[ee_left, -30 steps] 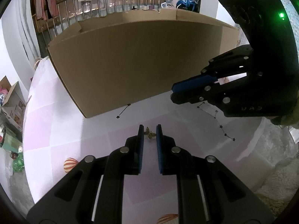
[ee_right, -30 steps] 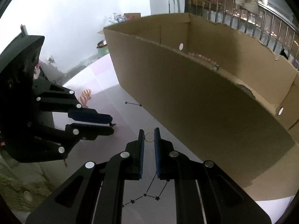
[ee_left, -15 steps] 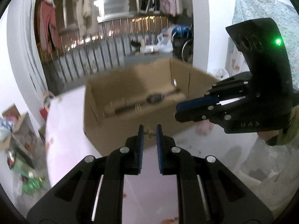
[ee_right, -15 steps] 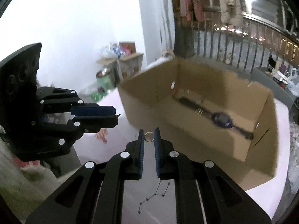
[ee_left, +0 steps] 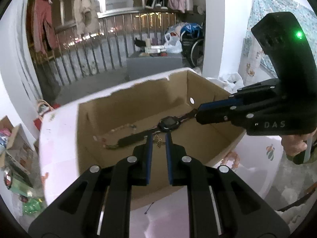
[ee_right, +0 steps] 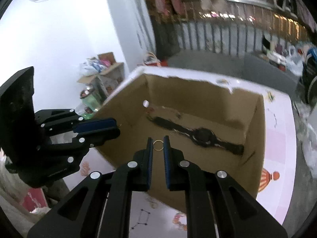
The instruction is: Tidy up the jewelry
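My left gripper (ee_left: 158,138) is shut on a small gold butterfly charm (ee_left: 159,142) and holds it above the open cardboard box (ee_left: 198,87). My right gripper (ee_right: 158,143) is shut on a thin gold ring (ee_right: 158,145), also above the box (ee_right: 255,138). Inside the box lie a black wristwatch (ee_left: 168,123), also in the right wrist view (ee_right: 202,135), and a beaded bracelet (ee_left: 118,129). Each gripper shows in the other's view: the right one (ee_left: 198,113), the left one (ee_right: 116,130).
The box stands on a pink and white table cover (ee_left: 57,158) printed with balloons (ee_right: 268,178) and star lines. Railings and hanging clothes (ee_left: 83,6) are behind. Cluttered boxes and bags (ee_right: 99,83) sit on the floor to the left.
Both grippers have risen from table level beside the box wall to above its open top, each keeping its piece. The box's inside has come into view.
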Tool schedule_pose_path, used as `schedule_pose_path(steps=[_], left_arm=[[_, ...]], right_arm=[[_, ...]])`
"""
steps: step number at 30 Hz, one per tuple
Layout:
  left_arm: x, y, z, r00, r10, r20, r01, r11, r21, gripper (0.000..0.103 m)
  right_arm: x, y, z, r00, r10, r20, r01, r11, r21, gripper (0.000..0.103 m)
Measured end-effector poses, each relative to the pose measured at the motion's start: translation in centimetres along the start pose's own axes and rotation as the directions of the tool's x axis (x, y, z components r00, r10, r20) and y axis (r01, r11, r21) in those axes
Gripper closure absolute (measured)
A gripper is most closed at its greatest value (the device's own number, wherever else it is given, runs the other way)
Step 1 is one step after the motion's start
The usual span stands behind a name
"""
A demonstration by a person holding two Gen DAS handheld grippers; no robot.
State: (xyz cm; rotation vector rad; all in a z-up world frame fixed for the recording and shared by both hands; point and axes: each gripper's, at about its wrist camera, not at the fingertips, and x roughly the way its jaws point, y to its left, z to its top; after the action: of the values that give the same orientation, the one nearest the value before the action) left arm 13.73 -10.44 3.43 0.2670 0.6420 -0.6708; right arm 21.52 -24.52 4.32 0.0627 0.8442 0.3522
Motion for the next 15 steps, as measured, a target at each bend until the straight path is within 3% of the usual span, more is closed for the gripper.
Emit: schedule_pose_path(steps=[7, 9, 15], left_arm=[[4.1, -0.1, -0.1, 0.995, -0.044, -0.089, 0.042, 0.999, -0.017, 0.089], [4.6, 0.1, -0.3, 0.994, -0.050, -0.096, 0.047, 0.998, -0.028, 0.080], [4.3, 0.9, -0.1, 0.995, -0.068, -0.073, 0.062, 0.995, -0.079, 0.073]], right_arm=[[2.3, -2.0, -0.3, 0.998, -0.014, -0.065, 0.018, 0.998, 0.055, 0.091], [2.6, -2.5, -0.4, 0.998, -0.014, -0.067, 0.018, 0.998, 0.062, 0.087], [1.5, -3.3, -0.7, 0.999, -0.024, -0.035, 0.027, 0.996, 0.087, 0.080]])
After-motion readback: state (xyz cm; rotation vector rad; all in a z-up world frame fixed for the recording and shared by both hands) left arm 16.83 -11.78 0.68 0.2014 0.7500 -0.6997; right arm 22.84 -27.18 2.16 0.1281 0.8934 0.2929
